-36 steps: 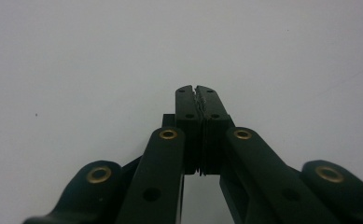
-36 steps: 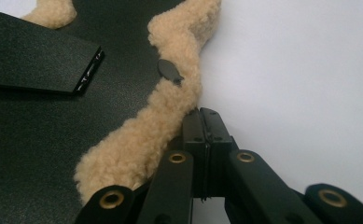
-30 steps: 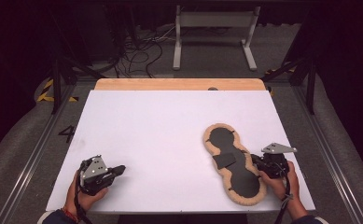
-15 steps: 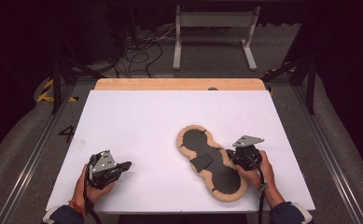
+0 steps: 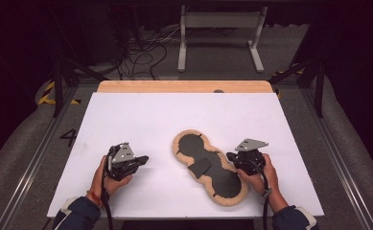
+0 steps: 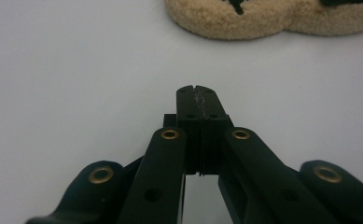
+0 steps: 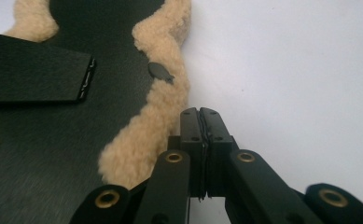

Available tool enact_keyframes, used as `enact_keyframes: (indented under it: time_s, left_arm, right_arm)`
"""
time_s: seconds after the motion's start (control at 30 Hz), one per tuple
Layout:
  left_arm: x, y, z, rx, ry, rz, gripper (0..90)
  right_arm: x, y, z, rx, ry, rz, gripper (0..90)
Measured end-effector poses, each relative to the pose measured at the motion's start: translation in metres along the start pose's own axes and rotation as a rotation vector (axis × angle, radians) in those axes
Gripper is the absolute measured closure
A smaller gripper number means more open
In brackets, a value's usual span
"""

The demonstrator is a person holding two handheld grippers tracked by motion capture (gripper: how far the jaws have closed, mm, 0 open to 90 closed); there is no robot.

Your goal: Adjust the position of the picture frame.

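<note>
Lying flat on the white bench (image 5: 141, 115), a dark, peanut-shaped pad (image 5: 208, 165) with a tan fleece border sits right of centre, its long axis running diagonally from the middle of the bench toward the near right edge. A small dark strap (image 5: 199, 167) lies across its narrow waist. The right gripper (image 5: 233, 156) rests just beside the pad's right flank, held in the person's right hand (image 5: 261, 175); in the right gripper view its fingers (image 7: 207, 122) are pressed together with nothing between them, their tips right next to the fleece edge (image 7: 158, 109), though whether they touch it I cannot tell. The left gripper (image 5: 141, 159) sits well apart on the left, gripped by the left hand (image 5: 106, 177) and pointing toward the pad. In the left gripper view its fingers (image 6: 206, 100) are likewise fully closed and empty over bare bench, with the fleece rim (image 6: 244, 21) farther ahead.
</note>
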State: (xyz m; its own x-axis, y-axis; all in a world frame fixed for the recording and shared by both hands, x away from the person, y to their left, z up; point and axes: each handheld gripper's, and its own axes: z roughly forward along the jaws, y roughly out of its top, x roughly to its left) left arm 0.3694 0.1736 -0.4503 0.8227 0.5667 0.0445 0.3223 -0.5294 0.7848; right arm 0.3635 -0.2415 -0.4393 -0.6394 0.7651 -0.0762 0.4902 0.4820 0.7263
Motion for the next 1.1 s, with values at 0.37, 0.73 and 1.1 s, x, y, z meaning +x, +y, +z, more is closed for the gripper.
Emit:
enact_keyframes:
  time_s: [0.37, 0.73, 1.1]
  left_arm:
    - [0.016, 0.034, 0.032, -0.031, -0.013, -0.032, 89.3]
    - [0.030, 0.053, 0.057, -0.021, -0.040, -0.067, 89.4]
    - [0.046, 0.076, 0.095, 0.027, -0.022, -0.104, 88.7]
  right_arm:
    - [0.001, -0.049, -0.061, -0.038, -0.010, 0.090, 89.4]
    - [0.015, -0.076, -0.076, 0.002, 0.049, 0.114, 90.0]
    - [0.021, -0.083, -0.081, 0.083, 0.109, 0.135, 90.0]
